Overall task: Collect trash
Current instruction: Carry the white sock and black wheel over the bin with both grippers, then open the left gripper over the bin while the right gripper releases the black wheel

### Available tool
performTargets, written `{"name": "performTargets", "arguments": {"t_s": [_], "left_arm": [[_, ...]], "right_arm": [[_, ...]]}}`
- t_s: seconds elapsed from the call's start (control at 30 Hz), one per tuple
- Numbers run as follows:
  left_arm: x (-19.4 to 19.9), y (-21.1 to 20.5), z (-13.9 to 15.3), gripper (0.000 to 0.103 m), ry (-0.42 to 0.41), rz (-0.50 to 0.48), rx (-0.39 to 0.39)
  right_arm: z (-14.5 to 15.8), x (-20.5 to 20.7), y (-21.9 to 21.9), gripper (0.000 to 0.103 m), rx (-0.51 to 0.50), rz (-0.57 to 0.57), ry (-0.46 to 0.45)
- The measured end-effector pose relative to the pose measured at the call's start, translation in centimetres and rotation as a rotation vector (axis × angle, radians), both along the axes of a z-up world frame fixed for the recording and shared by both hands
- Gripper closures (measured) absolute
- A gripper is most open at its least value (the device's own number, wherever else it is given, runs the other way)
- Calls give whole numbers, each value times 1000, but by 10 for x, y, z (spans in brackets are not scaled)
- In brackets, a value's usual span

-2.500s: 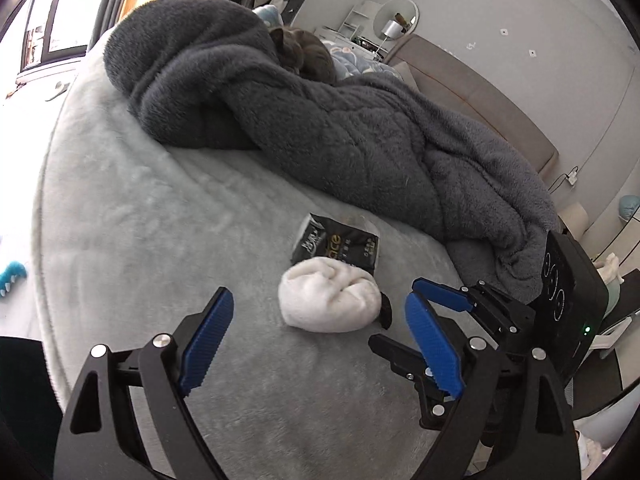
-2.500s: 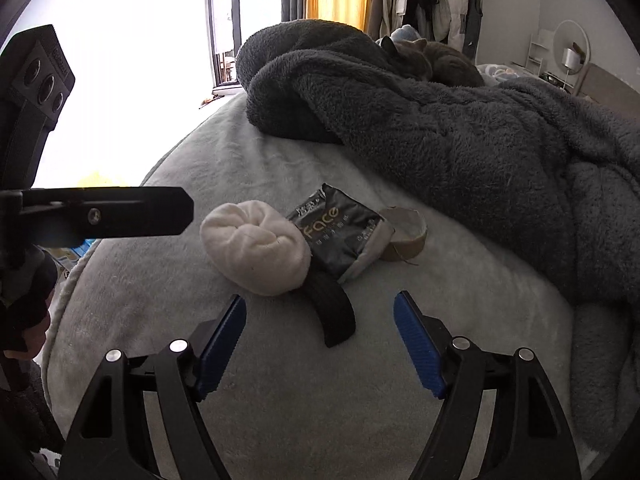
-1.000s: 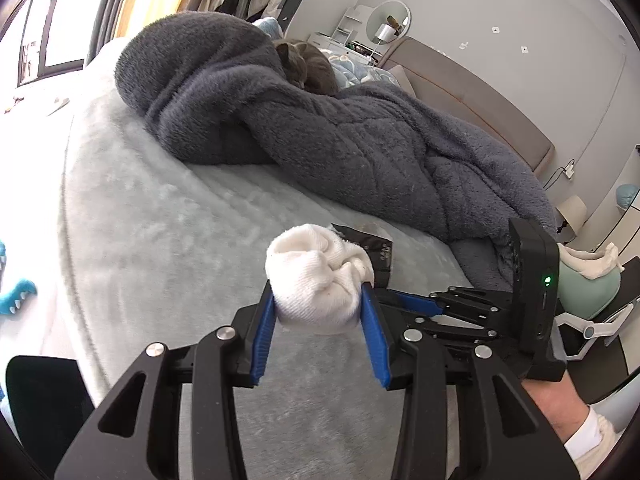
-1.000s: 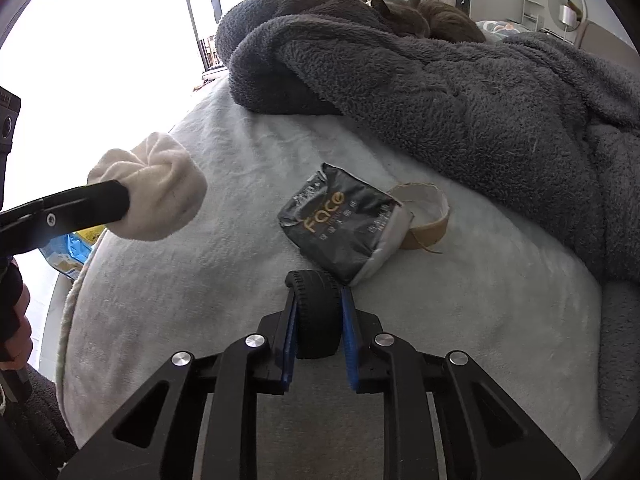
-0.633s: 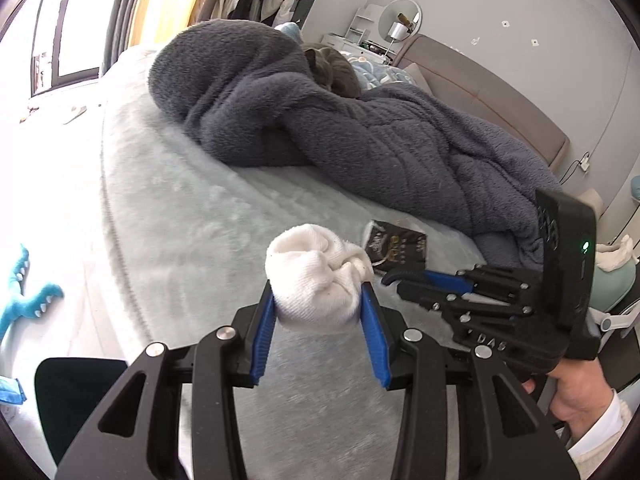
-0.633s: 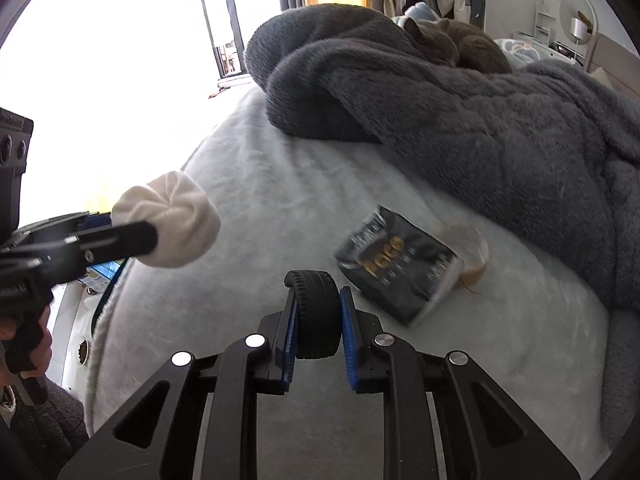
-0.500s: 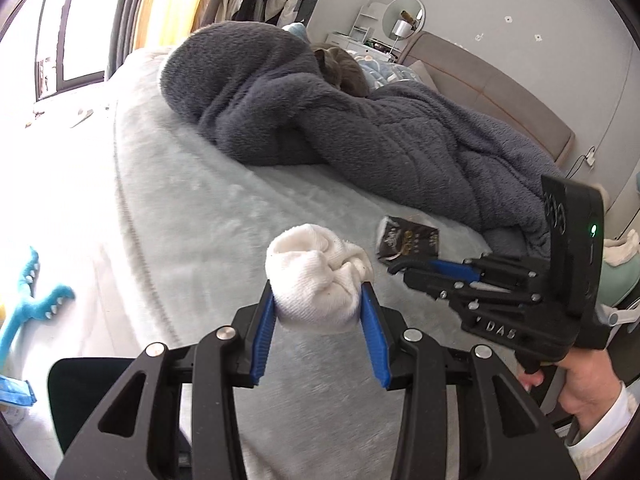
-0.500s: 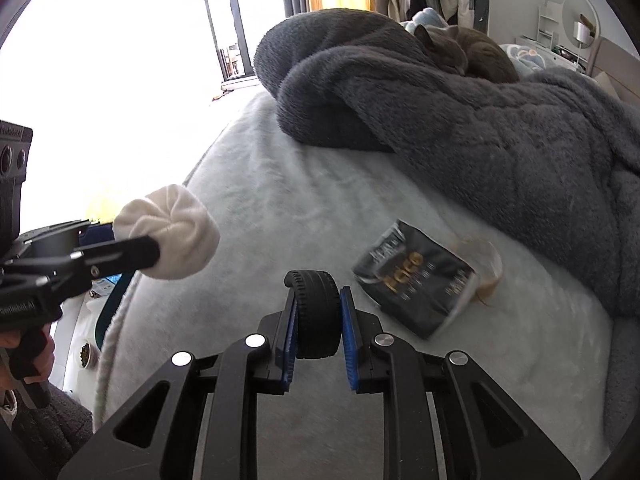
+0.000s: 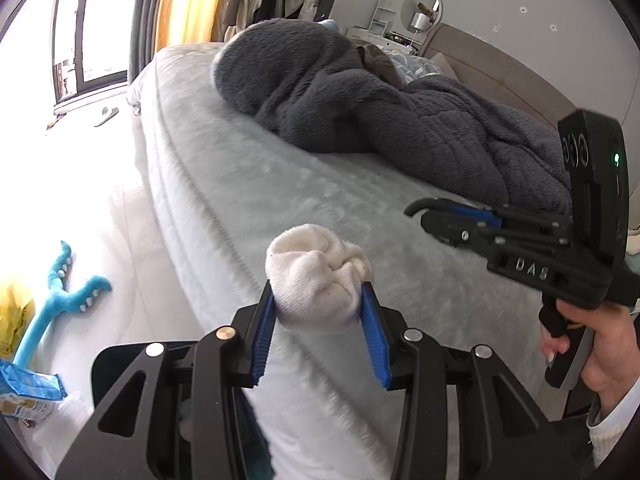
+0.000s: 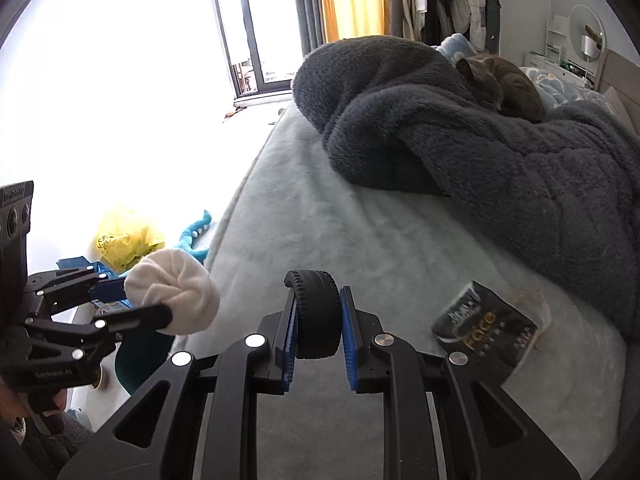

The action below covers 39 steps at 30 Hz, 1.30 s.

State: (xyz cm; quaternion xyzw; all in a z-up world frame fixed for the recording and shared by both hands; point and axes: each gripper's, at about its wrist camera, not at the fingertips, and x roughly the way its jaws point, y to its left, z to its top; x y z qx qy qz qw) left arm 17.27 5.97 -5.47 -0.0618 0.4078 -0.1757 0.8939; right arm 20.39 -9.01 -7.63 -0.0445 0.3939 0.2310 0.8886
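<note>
My left gripper (image 9: pixel 318 316) is shut on a white balled-up sock (image 9: pixel 318 280) and holds it in the air over the bed's left edge; the sock also shows in the right wrist view (image 10: pixel 176 296). My right gripper (image 10: pixel 318 320) is shut on a small black toy tyre (image 10: pixel 318 312) above the bed; it shows from the side in the left wrist view (image 9: pixel 448 220). A black "Face" wrapper (image 10: pixel 486 332) and a brown tape ring (image 10: pixel 538 304) lie on the pale grey bed cover (image 10: pixel 320 220).
A dark grey fleece blanket (image 10: pixel 460 144) is heaped across the bed with a grey cat (image 10: pixel 504 84) asleep on it. On the floor left of the bed lie a blue plush toy (image 9: pixel 60 292), a yellow bag (image 10: pixel 124 240) and blue packets (image 9: pixel 24 392). A dark bin (image 10: pixel 140 360) stands below.
Both grippers have swung left toward the bed's edge, each carrying its object. The wrapper and tape ring now sit farther right in the right wrist view.
</note>
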Motion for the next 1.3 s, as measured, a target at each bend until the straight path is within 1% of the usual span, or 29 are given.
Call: {"name": "performTargets", "arguments": {"t_s": [0.23, 0.57, 0.77, 1.03, 1.3], "left_arm": [[-6, 33, -10, 59, 34, 37, 18], [-11, 77, -33, 59, 130, 100, 25], [-17, 97, -47, 58, 165, 123, 45], [-25, 127, -73, 58, 243, 156, 52], [-34, 155, -101, 57, 350, 182, 51]], "right_arm": [[2, 1, 38, 83, 7, 49, -4], [5, -2, 91, 83, 37, 115, -4], [0, -5, 124, 83, 35, 167, 8], [-8, -14, 168, 83, 30, 237, 25], [-17, -21, 202, 83, 21, 293, 46]]}}
